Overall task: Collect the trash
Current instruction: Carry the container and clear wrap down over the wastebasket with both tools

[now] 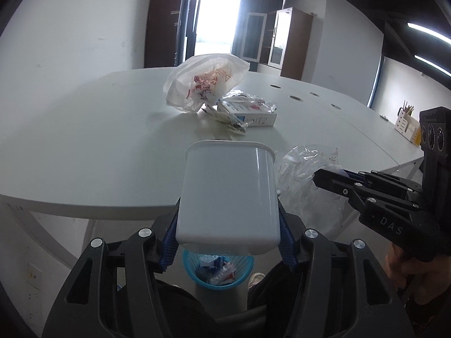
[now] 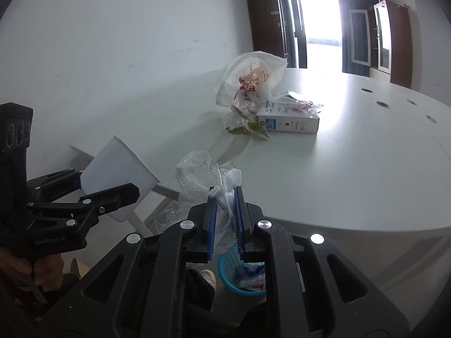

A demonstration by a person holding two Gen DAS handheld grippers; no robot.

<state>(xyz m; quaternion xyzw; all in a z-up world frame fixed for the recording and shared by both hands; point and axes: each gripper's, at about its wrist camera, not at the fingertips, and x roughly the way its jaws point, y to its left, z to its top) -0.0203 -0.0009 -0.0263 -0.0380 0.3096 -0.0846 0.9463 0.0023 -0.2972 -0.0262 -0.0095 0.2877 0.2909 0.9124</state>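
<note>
At the bottom centre of the left wrist view, the left gripper (image 1: pixel 228 239) clamps one white square plastic tub (image 1: pixel 228 197) between its blue pads, directly above the one blue mesh wastebasket (image 1: pixel 218 271) holding scraps on the floor. The right gripper (image 2: pixel 225 219), bottom centre of its own view, is pinched narrow on one crumpled clear plastic bag (image 2: pixel 203 174), also over that basket. Further up on the white round table (image 2: pixel 366 169) lie one white printed plastic bag (image 2: pixel 251 81), one white cardboard box (image 2: pixel 287 121) and one yellow-green wrapper (image 2: pixel 245 126), clustered in mid-frame.
</note>
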